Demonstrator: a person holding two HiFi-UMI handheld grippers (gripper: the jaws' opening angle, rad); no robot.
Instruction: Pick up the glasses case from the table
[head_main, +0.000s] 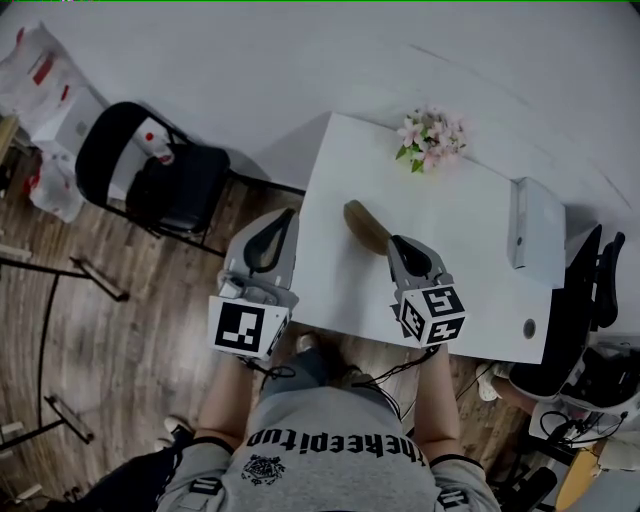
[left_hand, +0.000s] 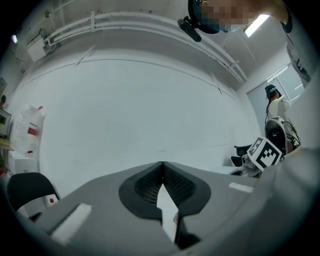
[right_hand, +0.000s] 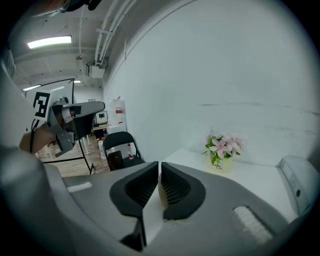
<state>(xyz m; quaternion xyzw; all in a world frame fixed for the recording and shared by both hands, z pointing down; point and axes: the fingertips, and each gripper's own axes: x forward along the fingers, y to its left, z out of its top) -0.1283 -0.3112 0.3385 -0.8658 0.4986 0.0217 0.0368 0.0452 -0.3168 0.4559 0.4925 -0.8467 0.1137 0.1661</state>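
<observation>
Tan oblong glasses case (head_main: 363, 224), lying flat, set diagonally, mid white table (head_main: 470, 240)

Grey hand-held grippers (head_main: 287, 216) (head_main: 394, 241), seemingly grey shirt (head_main: 330, 432)

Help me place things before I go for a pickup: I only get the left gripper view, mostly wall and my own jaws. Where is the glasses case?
Observer: The brown glasses case lies on the white table, right in front of the right gripper.
Operator: Is my left gripper above the table?
Observer: No. In the head view the left gripper shows beside the table's left edge, over the wooden floor.
Operator: Anything crowding the case?
Observer: No. A pot of pink flowers stands at the far edge and a white box at the right end, both well apart from it.
</observation>
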